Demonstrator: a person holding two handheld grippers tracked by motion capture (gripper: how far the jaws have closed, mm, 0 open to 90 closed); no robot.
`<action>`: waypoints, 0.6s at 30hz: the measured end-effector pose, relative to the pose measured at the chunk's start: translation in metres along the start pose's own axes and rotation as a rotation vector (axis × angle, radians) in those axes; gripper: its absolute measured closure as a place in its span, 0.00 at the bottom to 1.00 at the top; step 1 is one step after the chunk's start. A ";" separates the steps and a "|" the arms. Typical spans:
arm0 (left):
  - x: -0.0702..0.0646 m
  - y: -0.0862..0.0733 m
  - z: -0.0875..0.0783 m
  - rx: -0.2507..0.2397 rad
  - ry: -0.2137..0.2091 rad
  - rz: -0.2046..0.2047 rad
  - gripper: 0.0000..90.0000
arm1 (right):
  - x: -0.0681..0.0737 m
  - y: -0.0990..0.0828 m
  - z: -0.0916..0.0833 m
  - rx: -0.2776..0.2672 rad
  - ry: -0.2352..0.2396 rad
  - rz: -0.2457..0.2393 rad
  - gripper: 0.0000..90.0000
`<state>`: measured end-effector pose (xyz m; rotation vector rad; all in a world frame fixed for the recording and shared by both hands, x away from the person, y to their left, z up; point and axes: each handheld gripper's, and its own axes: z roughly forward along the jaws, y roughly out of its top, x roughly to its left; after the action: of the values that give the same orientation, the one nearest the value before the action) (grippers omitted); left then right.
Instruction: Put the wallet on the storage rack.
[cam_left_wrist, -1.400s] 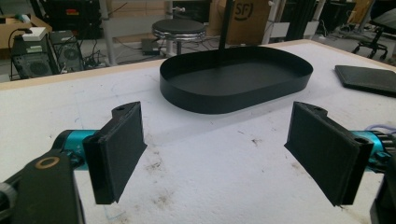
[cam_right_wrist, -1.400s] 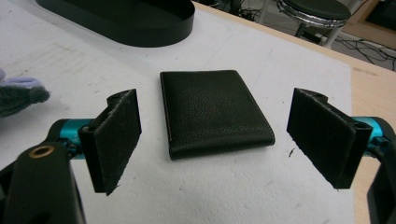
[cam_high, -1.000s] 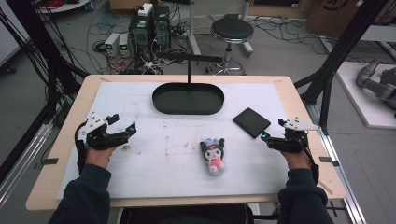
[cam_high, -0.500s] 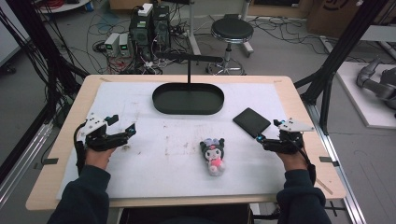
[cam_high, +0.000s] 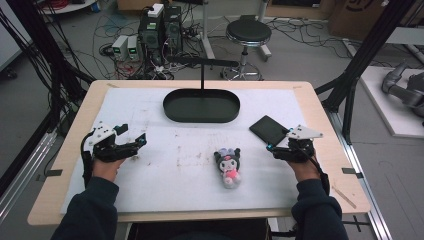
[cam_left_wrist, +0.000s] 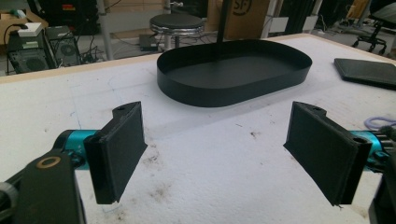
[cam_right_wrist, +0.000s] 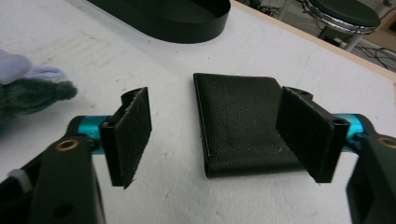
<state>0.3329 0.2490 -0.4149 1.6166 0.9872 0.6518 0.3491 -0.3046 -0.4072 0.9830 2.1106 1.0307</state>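
**Right claw nears the wallet**

Clearly the work in hand is the wallet (cam_right_wrist: 243, 128), the thing nearest the right claw. Taking the tray (cam_high: 201, 106) as landmark and going left to right: the left claw (cam_high: 134, 143) hangs over bare worktop (cam_high: 165, 175) well to the tray's front left, jaws spread wide with nothing between them. A plush doll (cam_high: 228, 167) lies in front of the tray, a little to its right. The wallet lies flat to the tray's front right, apart from it, and the right claw (cam_high: 274, 148) sits at the wallet's near corner. Its jaws have just been closing a little, yet they stand wide apart and grip nothing; in the right gripper view one jaw overlaps the wallet's right edge, though contact cannot be told.

Judging by its grained, folded look, the wallet should be light, thin and somewhat limp, with a fairly grippy skin and nothing fragile about it. Lying flat, it offers little to pinch; the folded edge, or a corner tipped up off the worktop, looks the best hold.

Count: one tray, one doll, one wallet, two claws.
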 end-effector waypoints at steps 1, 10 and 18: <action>0.000 0.000 0.000 0.001 0.000 0.000 0.22 | 0.001 0.000 0.004 0.016 0.004 0.002 0.35; 0.001 -0.001 0.001 0.005 0.004 -0.008 0.22 | -0.005 -0.001 0.046 0.175 -0.031 -0.038 0.56; 0.001 -0.001 0.001 0.011 0.002 -0.010 0.22 | -0.004 -0.005 0.059 0.231 -0.050 -0.147 0.65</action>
<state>0.3340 0.2490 -0.4165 1.6200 1.0014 0.6428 0.3933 -0.2864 -0.4417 0.9335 2.2586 0.6948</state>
